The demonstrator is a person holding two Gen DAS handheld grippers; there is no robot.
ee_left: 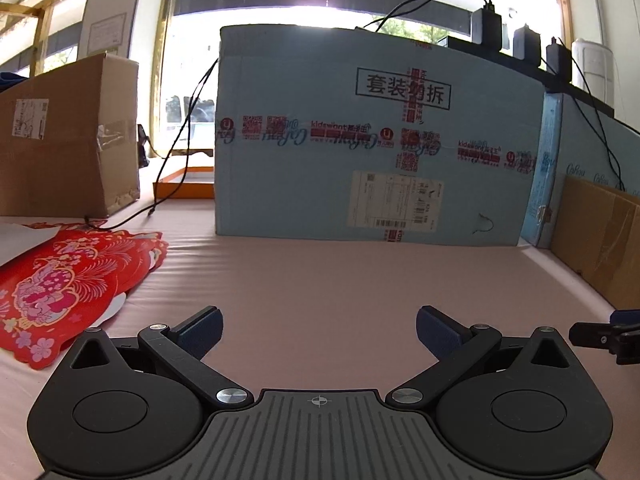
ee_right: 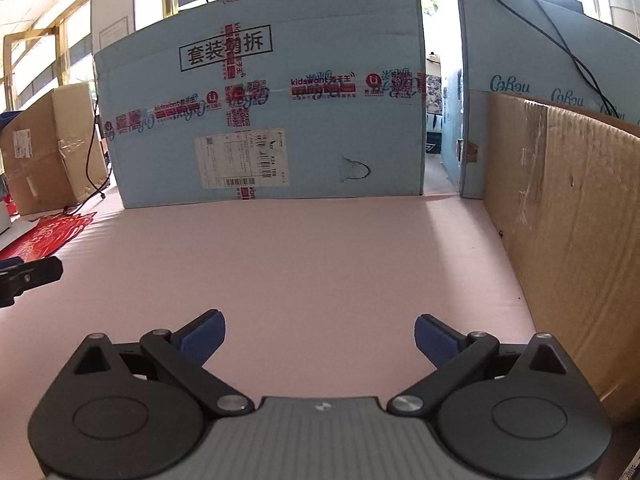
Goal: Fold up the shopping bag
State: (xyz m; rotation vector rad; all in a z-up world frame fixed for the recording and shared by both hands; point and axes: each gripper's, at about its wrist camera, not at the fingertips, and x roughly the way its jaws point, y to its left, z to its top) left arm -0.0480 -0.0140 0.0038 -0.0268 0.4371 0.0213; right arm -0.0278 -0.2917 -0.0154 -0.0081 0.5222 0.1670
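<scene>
A red shopping bag [ee_left: 68, 280] with a floral print lies flat on the pink table cover at the left; it also shows in the right wrist view [ee_right: 44, 234] at the far left. My left gripper [ee_left: 319, 330] is open and empty, to the right of the bag and apart from it. My right gripper [ee_right: 320, 334] is open and empty over bare pink cover, far right of the bag. The right gripper's tip shows at the left wrist view's right edge [ee_left: 608, 334]; the left gripper's tip shows at the right wrist view's left edge [ee_right: 28, 278].
A large light-blue carton [ee_left: 376, 140] stands across the back of the table. A brown box [ee_left: 68, 140] stands at the back left, with an orange tray [ee_left: 188, 186] and black cables beside it. A brown cardboard sheet [ee_right: 568, 232] walls the right side.
</scene>
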